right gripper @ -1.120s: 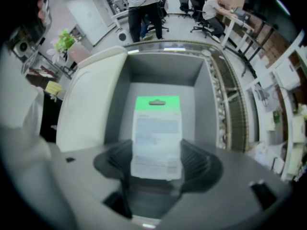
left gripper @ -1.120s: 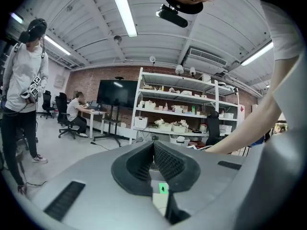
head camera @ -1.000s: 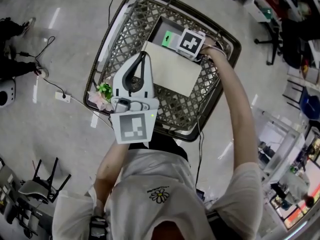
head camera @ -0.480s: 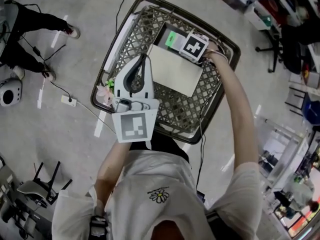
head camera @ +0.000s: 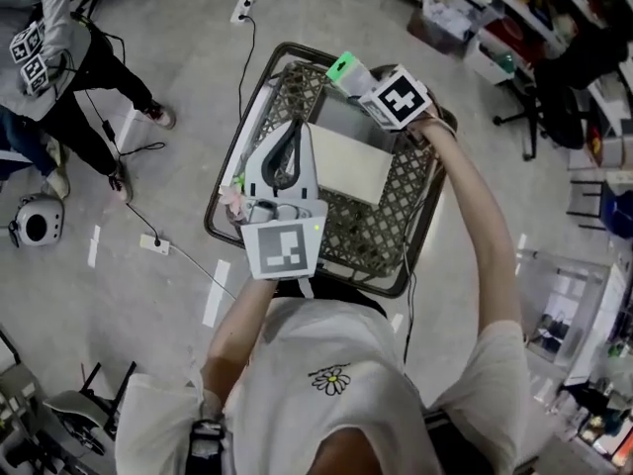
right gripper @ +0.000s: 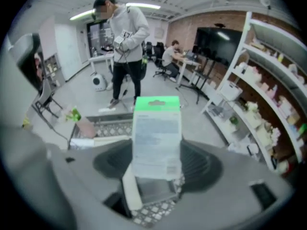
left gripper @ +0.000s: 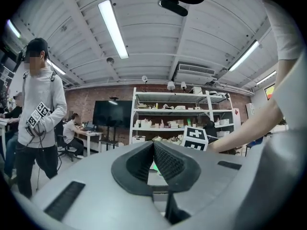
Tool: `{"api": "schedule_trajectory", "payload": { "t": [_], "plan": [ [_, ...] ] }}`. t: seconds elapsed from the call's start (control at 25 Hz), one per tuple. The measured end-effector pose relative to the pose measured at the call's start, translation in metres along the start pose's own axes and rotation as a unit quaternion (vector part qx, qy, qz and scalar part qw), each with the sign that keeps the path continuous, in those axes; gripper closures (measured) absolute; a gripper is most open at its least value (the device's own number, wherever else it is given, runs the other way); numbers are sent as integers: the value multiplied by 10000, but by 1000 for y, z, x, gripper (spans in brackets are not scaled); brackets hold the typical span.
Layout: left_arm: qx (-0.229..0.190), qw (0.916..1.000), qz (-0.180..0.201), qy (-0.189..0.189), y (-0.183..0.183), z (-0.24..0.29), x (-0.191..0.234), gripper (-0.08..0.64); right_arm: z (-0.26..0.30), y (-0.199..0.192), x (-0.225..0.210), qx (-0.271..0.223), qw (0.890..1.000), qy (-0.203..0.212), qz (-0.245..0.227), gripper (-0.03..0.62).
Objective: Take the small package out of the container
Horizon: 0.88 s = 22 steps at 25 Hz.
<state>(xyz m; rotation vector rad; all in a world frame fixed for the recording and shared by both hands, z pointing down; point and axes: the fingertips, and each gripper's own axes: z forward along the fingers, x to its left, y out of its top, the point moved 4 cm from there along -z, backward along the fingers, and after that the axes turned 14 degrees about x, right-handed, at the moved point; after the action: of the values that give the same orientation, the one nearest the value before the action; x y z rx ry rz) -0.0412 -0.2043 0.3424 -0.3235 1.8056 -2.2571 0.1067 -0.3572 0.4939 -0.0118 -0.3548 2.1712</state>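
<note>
Small package (right gripper: 157, 128), clear with a green top, is gripped upright at its lower part by the fingers (right gripper: 205, 166) of the right gripper (right gripper: 158, 164), which are closed on it from both sides. In the head view the package (head camera: 345, 67) is seen raised above the far rim of the wire basket (head camera: 398, 184), clear of the mesh. A flat white box (head camera: 346, 162) is seen lying inside the basket, just below the right gripper (head camera: 362, 83). The left gripper (head camera: 288, 137) is held over the basket's near left side; its fingers (left gripper: 169, 163) are pressed together with nothing between them. A pink and green item (head camera: 234, 197) is noted at the basket's left rim. A person (head camera: 57, 52) stands on the floor, well apart from the basket.
</note>
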Motion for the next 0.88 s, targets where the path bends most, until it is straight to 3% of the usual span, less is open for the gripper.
{"api": "schedule_trajectory", "payload": {
  "t": [0.2,0.44,0.52,0.68,0.88],
  "plan": [
    [-197,9996,30,-202,19,-10,-4,532,-83,6,-5,-1257,9857,-385,1050,282],
    [-383,9984,126,-393,36,-22,-15,532,-155,-11,22,-2247,9572,-925,1575,282],
    [-422,9979,146,-472,39,-27,-20,532,-178,-21,34,-2668,9398,-1070,1846,282],
    [-495,9966,296,-587,46,-32,-32,532,-221,-46,58,-3546,8938,-1226,2456,282],
    [-572,9955,268,-702,48,-37,-41,532,-247,-74,94,-4128,8494,-1661,2836,282]
  ]
}}
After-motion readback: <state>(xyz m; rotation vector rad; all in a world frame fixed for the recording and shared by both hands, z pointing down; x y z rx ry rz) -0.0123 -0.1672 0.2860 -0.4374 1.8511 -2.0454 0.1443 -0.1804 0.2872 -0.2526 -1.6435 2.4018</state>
